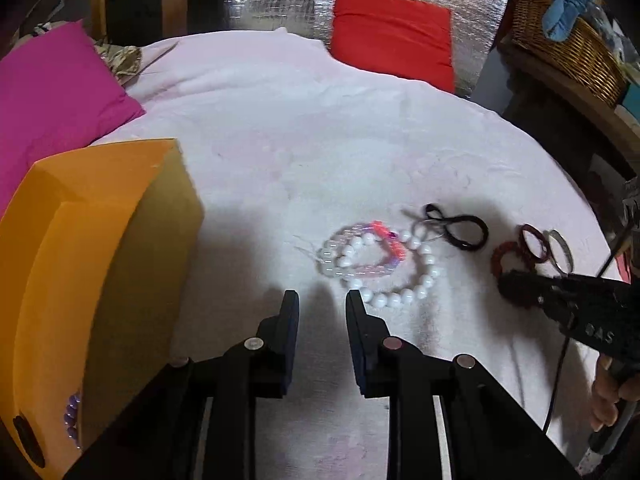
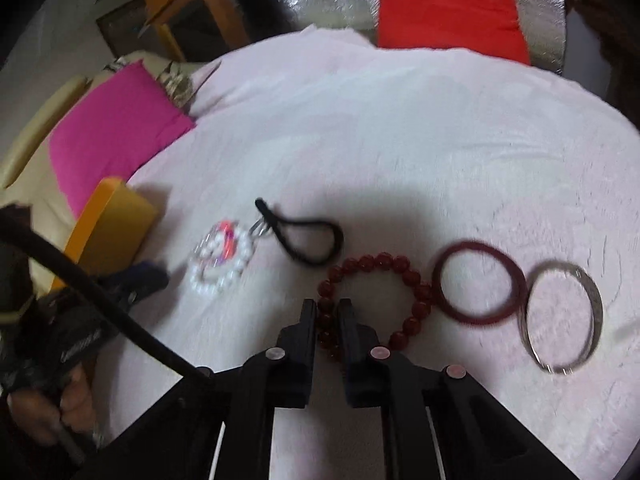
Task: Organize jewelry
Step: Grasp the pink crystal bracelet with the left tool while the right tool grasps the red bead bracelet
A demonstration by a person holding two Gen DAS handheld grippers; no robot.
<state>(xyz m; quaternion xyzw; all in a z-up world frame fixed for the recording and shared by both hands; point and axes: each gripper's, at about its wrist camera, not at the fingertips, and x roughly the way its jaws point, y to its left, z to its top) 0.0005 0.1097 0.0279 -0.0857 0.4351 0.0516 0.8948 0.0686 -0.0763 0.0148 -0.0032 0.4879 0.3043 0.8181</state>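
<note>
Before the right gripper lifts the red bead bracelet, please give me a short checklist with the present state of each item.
1. right gripper closed on red bead bracelet: ok, beads sit between the fingers.
2. Grip is firm enough to lift: cannot tell.
3. Bracelet is free of the dark red bangle: not ok, they look touching.
4. silver bangle out of the way: ok, it lies beyond the dark red one.
5. left gripper empty: ok, nothing between its fingers.
6. orange box ready to receive: cannot tell, its opening is not clearly seen.
</note>
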